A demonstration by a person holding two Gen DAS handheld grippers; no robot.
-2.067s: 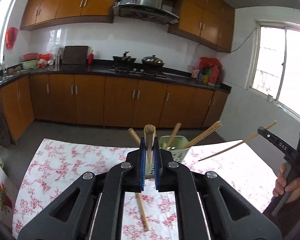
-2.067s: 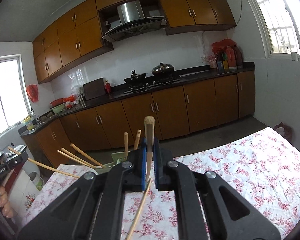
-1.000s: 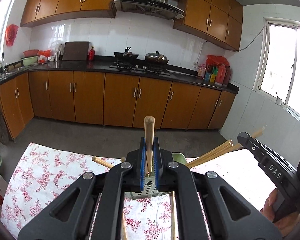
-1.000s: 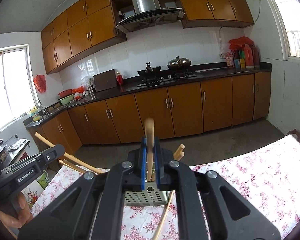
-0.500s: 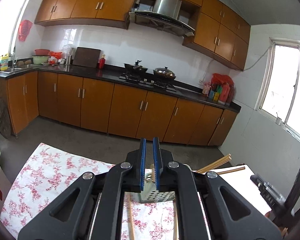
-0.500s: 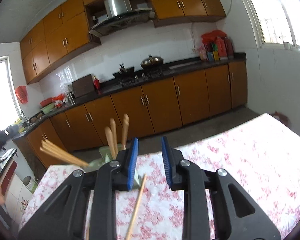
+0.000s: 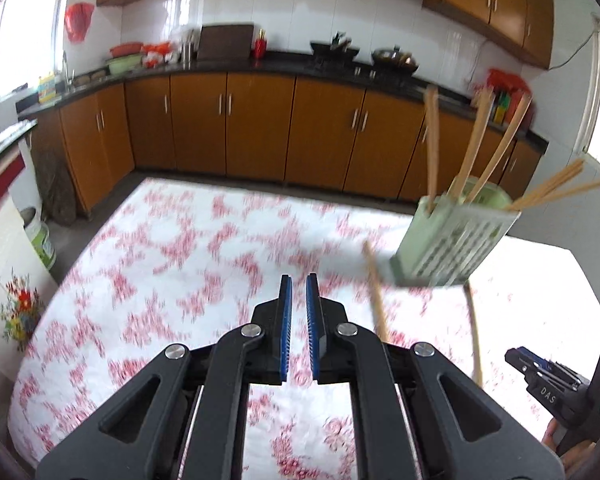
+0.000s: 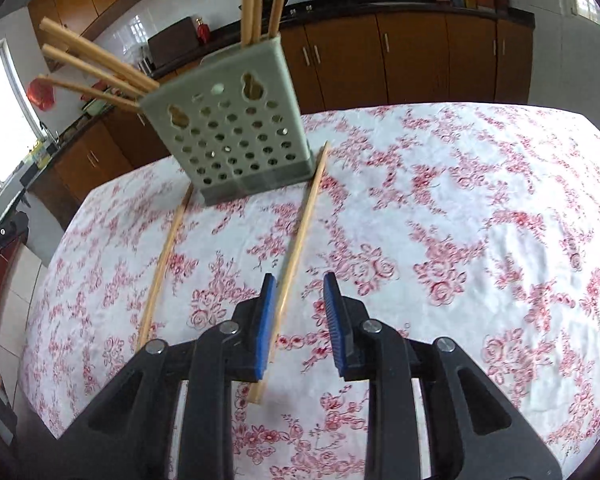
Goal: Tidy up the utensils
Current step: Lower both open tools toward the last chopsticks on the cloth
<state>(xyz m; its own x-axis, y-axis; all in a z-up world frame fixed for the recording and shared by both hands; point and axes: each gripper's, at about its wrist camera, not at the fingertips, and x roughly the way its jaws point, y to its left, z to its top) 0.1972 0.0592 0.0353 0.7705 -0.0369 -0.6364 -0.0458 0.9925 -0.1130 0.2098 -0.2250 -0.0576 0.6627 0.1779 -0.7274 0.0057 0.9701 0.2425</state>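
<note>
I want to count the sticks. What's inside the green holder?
Six chopsticks stick out of the holder: three upright, three leaning left. Their lower ends are hidden behind its holed wall, as is anything shorter. Two more lie outside on the tablecloth.

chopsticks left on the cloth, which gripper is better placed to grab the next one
Right. The right gripper is open, and one loose chopstick lies along its left pad. The left gripper is shut and empty over bare tablecloth, with both loose chopsticks off to its right near the holder.
</note>
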